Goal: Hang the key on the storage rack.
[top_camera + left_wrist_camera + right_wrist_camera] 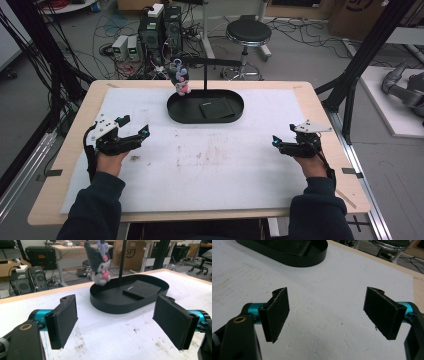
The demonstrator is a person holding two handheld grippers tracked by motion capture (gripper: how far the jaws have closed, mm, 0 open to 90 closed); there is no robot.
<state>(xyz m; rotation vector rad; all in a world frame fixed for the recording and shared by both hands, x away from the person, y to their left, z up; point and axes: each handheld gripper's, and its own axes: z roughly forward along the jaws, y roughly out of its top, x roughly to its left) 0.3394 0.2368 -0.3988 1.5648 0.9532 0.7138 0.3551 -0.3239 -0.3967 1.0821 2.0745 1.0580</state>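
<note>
Resting on the bench (75, 150) at the left: left hand-held gripper (135, 127), jaws spread wide, nothing between them. Its own view confirms it: both pads (65, 318) apart, bare white mat (112, 340) in the gap.

Centre, far side: black oval tray (175, 112) with a thin post (206, 75) rising from it and an arm across the top. Plush toy (180, 77) hangs from that arm, dangling over the tray's left end, just above the rim. From the left gripper view the toy (98, 263) is straight ahead, well apart from the jaws. Flat black pad (217, 107) lies inside the tray, right of the post.

Right: right hand-held gripper (276, 141), also spread, empty, low over the mat and pointing inward. In its view the tray (312, 260) sits at the top left, far off; the pads (278, 312) frame bare mat.

Progress, my read: nothing started. Toy is on its hanger, untouched, both grippers parked at the near edges. Left one is aimed at the toy, so likely that side reaches first. All left to do: approach, pinch the toy, lift it off the hanger, and set it down, probably in the tray.
</note>
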